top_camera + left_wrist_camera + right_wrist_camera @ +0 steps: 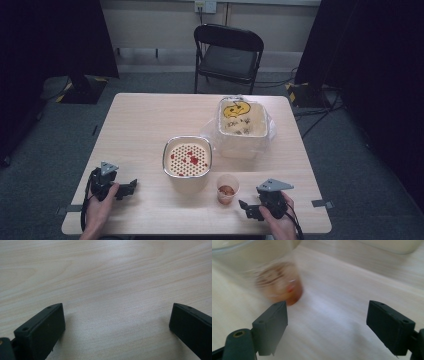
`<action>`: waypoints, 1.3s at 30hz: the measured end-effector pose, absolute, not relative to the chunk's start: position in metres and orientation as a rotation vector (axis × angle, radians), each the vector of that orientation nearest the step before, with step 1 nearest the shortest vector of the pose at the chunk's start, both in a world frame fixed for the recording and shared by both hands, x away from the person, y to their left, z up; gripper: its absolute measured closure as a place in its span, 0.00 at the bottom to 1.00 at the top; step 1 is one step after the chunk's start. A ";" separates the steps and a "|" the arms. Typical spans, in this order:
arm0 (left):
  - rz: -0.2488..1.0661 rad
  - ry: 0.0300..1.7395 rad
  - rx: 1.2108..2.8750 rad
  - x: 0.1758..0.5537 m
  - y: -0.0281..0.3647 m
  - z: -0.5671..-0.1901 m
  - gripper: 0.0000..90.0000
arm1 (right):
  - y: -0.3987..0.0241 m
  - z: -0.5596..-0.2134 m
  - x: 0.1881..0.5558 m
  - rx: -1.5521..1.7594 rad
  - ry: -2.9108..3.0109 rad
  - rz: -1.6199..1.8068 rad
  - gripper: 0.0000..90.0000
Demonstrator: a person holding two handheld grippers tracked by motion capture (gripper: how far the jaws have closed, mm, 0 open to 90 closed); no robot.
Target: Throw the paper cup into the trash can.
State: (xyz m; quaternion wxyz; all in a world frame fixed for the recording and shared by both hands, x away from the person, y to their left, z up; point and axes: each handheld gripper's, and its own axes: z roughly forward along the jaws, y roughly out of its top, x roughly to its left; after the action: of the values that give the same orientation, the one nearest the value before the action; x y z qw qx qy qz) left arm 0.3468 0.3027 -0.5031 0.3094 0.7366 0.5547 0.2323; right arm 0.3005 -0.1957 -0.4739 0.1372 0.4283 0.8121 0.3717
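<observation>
Evidently idle | left gripper (131, 186) wide open, empty, over bare pale wooden table (140, 125) | right gripper (243, 205) wide open, empty — facing small clear plastic cup (227, 188), likely next grasp | cup beside perforated-lid cream container (187, 158).

Pale wood-grain table (145, 125), black folding chair (227, 55), cream red-dotted strainer (187, 157)

Light wood counter (140, 120) on grey carpet floor (45, 150), black folding chair (227, 55) behind it, pale wall (150, 20) with socket (205, 6), dark curtains (55, 35) at both sides, cables (320, 112) trailing at right
</observation>
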 end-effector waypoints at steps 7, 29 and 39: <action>0.614 1.466 1.946 0.347 0.303 -0.503 0.00 | -0.184 -0.469 0.287 1.165 2.403 1.158 0.19; 0.610 1.468 1.939 0.347 0.302 -0.503 0.00 | -0.141 -0.472 0.323 1.054 2.426 1.281 0.27; 0.616 1.464 1.951 0.347 0.303 -0.503 0.00 | -0.137 -0.477 0.327 1.020 2.436 1.302 0.34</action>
State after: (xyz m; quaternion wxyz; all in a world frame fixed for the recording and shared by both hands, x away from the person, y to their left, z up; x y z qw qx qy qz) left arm 0.3467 0.3026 -0.5029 0.3079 0.7379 0.5536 0.2329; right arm 0.3268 -0.1370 -0.4770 0.0984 0.3448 0.8233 0.4399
